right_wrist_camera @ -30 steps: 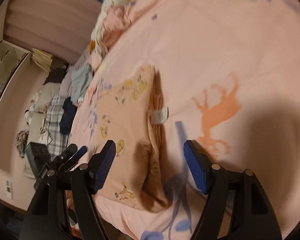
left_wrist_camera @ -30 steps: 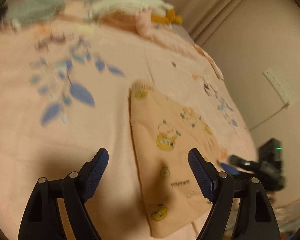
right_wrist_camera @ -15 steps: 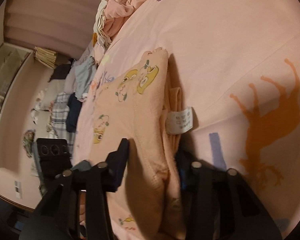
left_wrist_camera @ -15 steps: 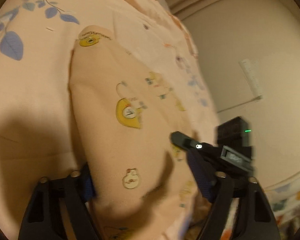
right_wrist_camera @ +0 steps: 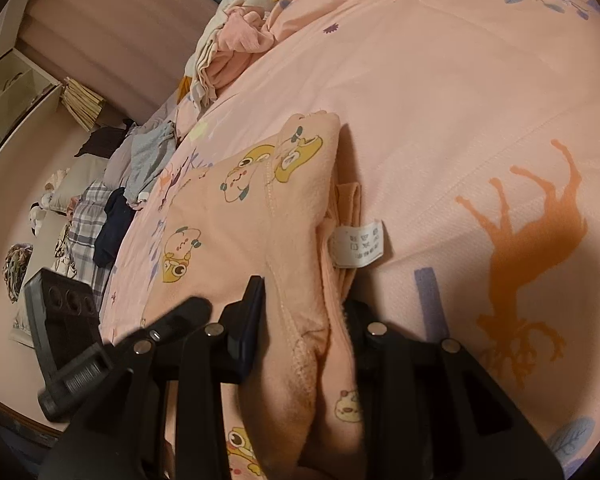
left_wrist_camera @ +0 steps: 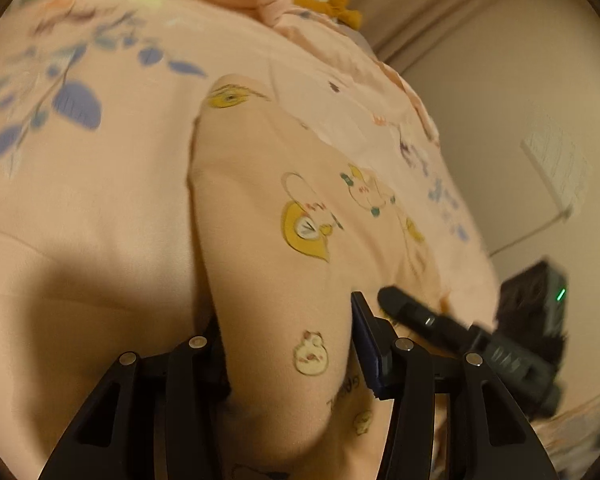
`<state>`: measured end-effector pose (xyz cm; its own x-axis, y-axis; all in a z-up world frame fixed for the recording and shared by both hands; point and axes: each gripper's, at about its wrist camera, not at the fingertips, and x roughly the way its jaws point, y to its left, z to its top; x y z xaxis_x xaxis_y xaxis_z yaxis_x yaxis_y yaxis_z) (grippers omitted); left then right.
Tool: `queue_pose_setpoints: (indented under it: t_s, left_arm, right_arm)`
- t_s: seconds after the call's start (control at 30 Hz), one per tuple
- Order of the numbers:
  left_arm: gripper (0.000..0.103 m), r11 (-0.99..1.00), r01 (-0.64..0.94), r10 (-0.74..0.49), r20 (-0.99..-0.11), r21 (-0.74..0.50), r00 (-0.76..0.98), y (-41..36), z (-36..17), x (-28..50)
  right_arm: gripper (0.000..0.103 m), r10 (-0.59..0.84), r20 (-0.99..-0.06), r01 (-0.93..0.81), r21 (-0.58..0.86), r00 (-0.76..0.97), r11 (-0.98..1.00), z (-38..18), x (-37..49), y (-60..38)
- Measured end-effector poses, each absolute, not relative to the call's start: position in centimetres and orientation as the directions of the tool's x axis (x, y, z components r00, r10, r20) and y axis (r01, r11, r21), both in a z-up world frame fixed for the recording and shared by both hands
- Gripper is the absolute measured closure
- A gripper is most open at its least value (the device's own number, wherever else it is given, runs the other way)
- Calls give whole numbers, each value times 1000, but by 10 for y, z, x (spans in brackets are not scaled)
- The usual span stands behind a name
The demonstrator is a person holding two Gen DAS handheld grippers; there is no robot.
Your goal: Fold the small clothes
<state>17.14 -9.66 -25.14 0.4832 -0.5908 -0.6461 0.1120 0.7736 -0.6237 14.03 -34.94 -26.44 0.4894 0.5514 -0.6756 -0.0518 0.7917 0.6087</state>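
Two grippers are clamped on the near end of one small peach garment [left_wrist_camera: 260,200], and both sets of jaws have just been closing with the cloth bunched between them. From the left wrist view, the left gripper [left_wrist_camera: 288,344] pinches a rounded hump of the fabric: its right blue pad presses into the cloth's side while the left pad is buried behind the fold. From the right wrist view, the right gripper [right_wrist_camera: 304,312] squeezes a thick, layered edge of the same piece, the cloth puckered and creased between its dark fingers. Each gripper shows in the other's camera, close alongside, dark and somewhat blurred. The garment is soft and fleecy-looking, pale peach, printed with yellow and white cartoon animals and a little lettering near the held end; it is folded lengthwise into a long narrow shape, with stitched seams running along it and a white care label [right_wrist_camera: 356,246] poking out from the inner layers on its right side. It lies on a pink bedsheet [right_wrist_camera: 440,100] patterned with blue leaves and an orange deer [right_wrist_camera: 536,236], stretching away from the grippers toward a heap of other clothes [right_wrist_camera: 236,48] at the bed's far end. More clothing [right_wrist_camera: 112,208] sits beyond the bed's left edge.
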Motion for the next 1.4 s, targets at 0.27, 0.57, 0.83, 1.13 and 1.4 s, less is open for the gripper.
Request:
queue_pose_setpoints:
  t_s: [0.27, 0.57, 0.83, 1.13, 1.4]
  left_arm:
    - [54, 753, 107, -615, -636, -650, 467, -88, -251, 177]
    - [62, 771, 114, -601, -656, -627, 457, -84, -247, 171]
    - [66, 823, 169, -549, -680, -543, 486, -95, -230, 166]
    - [76, 741, 350, -660, -525, -573, 537, -82, -130, 159]
    - [76, 785, 440, -607, -397, -437, 688, -47, -30, 123]
  right_arm:
    - [73, 547, -673, -58, 604, 497, 795, -263, 139, -346]
    - [73, 546, -669, -63, 602, 505, 796, -261, 136, -343]
    - [76, 590, -622, -43, 669, 515, 742, -257, 133, -351]
    - [79, 590, -432, -211, 656, 682, 724, -148, 101, -350]
    - [79, 593, -354, -358, 542, 724, 761, -44, 97, -307]
